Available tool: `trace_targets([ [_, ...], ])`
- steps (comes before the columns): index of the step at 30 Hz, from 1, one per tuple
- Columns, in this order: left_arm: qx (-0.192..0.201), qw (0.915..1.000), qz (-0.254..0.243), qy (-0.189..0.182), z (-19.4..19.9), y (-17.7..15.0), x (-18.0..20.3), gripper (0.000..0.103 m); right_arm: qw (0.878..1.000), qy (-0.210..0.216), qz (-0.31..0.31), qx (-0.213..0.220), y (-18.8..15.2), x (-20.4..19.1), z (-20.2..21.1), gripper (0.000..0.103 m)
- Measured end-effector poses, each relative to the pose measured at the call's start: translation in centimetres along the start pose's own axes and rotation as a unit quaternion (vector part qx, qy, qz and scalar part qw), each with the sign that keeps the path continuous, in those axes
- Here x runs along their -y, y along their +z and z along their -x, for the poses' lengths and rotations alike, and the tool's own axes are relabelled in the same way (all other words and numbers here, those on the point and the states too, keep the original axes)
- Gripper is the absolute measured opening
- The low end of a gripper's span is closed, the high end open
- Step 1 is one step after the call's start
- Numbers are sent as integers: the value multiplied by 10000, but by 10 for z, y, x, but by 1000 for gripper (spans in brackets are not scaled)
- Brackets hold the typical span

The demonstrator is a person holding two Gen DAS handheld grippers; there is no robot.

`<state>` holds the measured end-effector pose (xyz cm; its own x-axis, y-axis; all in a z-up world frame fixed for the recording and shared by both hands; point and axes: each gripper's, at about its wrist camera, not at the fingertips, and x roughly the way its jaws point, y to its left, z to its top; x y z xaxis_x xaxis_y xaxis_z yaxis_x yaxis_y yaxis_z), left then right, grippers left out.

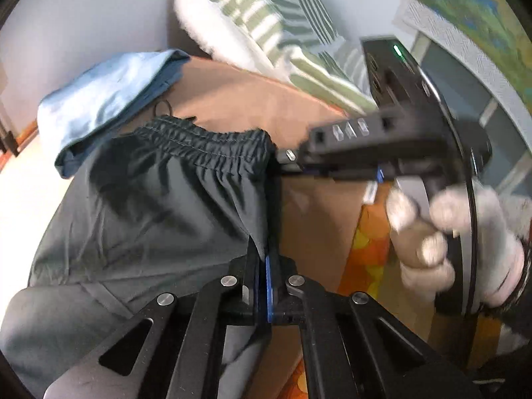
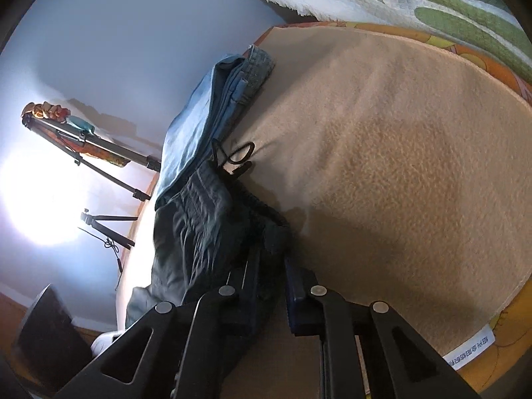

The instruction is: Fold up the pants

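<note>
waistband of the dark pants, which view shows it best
The left wrist view: the gathered waistband runs across mid-frame, its stitching clear, with the right gripper at its end. In the right wrist view the waistband is foreshortened, bunched and shadowed, though the drawstring shows better there.

Pants (image 2: 199,232) – thin, faintly glossy cloth; blanket (image 2: 399,166) – matt, nubby fleece.

Left gripper (image 1: 264,249): jaws closed flat together, dark pants (image 1: 159,199) fabric edge pinched between pads, pointed steeply downward. Right gripper (image 2: 271,266): jaws nearly together, clamped on pants waistband corner, angled downward. In left wrist view, right gripper entered from right, held by right hand (image 1: 459,242) in white glove, fingers wrapped around handle.
</note>
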<state>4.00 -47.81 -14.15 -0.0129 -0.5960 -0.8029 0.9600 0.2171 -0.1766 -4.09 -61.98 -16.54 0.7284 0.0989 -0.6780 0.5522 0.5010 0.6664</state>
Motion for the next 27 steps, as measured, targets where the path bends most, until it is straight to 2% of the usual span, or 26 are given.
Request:
trace_targets([
  [3, -134, 9998, 145, 29, -14, -5, -4, 1, 10000, 15, -30, -20, 0, 3, -1, 13],
  [5, -106, 9996, 276, -23, -17, -5, -5, 1, 9999, 107, -90, -59, -1, 6, 1, 23],
  [7, -80, 9996, 253, 20, -18, -5, -3, 1, 9994, 184, -288, -42, -3, 14, 9, 49],
  [10, -67, 9997, 247, 38, -20, -4, -1, 1, 9979, 399, -500, 133, -6, 23, 24, 62],
  [13, -53, 9995, 300, -12, -20, -4, -3, 1, 9974, 574, -435, 44, -11, 19, 25, 74],
  [16, -52, 9995, 317, -57, -19, -3, -4, 1, 9971, 583, -463, -129, -11, 14, 11, 75],
  [18, -116, 9995, 290, -86, -14, -5, -4, 5, 9978, 554, -353, -48, -9, 7, 6, 73],
  [19, -152, 9994, 299, -84, -10, -6, -5, 7, 9979, 572, -312, -57, -8, 4, 1, 57],
  [21, -164, 9989, 422, -89, 6, -9, -11, 18, 9968, 623, -411, -273, -8, 2, -16, 33],
  [24, 64, 9986, 531, -37, 42, -15, -26, 22, 9970, 660, -358, -201, -9, -5, -23, 23],
  [26, 240, 9977, 604, 178, 73, -24, -44, 24, 9982, 573, -137, -67, -8, -16, -16, 20],
  [27, 325, 9966, 634, 416, 92, -29, -57, 24, 9987, 511, 31, 83, -7, -26, -6, 19],
])
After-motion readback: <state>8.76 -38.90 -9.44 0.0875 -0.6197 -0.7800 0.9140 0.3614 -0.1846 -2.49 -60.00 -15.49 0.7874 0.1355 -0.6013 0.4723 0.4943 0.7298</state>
